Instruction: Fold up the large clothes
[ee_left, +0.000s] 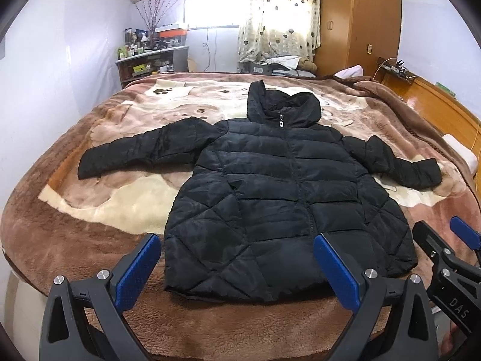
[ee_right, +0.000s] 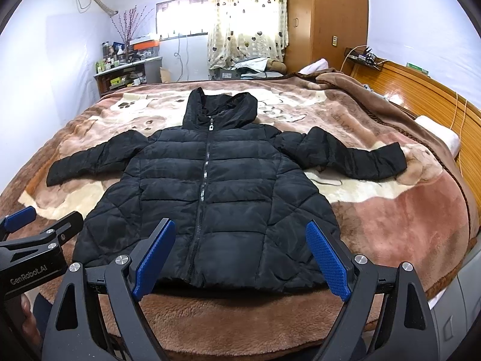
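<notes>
A black quilted hooded jacket [ee_left: 285, 192] lies flat and zipped on the bed, sleeves spread to both sides, hood at the far end, hem nearest me. It also shows in the right wrist view [ee_right: 210, 198]. My left gripper [ee_left: 237, 267] is open and empty, held above the hem's left part. My right gripper [ee_right: 240, 255] is open and empty, held above the hem's middle and right part. The right gripper also shows at the right edge of the left wrist view [ee_left: 445, 240]. The left gripper shows at the left edge of the right wrist view [ee_right: 39, 225].
A brown and cream plush blanket [ee_left: 120, 204] covers the bed. A wooden headboard [ee_right: 421, 90] runs along the right. A cluttered shelf [ee_left: 150, 60] stands at the far left, a curtained window [ee_left: 270, 15] and a wardrobe [ee_left: 360, 18] behind the bed.
</notes>
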`<state>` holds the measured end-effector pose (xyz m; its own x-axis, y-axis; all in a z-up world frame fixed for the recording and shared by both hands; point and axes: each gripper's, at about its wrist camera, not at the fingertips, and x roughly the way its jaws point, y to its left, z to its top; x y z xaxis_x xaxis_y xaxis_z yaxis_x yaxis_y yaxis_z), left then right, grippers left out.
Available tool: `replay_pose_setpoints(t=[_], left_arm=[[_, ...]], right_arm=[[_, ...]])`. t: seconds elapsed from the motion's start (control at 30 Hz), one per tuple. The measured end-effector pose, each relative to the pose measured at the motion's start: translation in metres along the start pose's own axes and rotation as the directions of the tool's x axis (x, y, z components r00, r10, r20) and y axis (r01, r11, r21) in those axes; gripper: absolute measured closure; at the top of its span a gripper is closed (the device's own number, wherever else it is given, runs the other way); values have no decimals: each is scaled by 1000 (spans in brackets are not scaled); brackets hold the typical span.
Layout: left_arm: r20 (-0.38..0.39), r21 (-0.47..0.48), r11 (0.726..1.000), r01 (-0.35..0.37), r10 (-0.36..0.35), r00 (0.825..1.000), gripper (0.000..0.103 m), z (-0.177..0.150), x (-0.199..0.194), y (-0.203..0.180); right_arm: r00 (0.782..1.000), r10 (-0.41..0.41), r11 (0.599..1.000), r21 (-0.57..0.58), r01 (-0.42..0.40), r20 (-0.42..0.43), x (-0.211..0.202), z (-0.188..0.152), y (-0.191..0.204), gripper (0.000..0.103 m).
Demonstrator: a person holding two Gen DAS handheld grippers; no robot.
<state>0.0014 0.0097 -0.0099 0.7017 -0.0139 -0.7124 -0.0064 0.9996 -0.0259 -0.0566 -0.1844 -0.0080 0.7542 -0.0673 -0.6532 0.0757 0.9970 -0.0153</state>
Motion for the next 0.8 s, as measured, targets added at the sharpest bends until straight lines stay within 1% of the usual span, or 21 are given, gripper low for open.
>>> replay_pose_setpoints(t=[0.13, 0.8], left_arm=[[-4, -9, 1000, 12, -12, 1000, 0, -4, 0, 2], [-7, -18, 1000, 19, -20, 1000, 1, -5, 1, 3]], right_arm=[[1000, -2, 1000, 1, 2, -1, 0, -1, 0, 14], [1000, -6, 1000, 2, 6, -10, 4, -5, -2, 14]])
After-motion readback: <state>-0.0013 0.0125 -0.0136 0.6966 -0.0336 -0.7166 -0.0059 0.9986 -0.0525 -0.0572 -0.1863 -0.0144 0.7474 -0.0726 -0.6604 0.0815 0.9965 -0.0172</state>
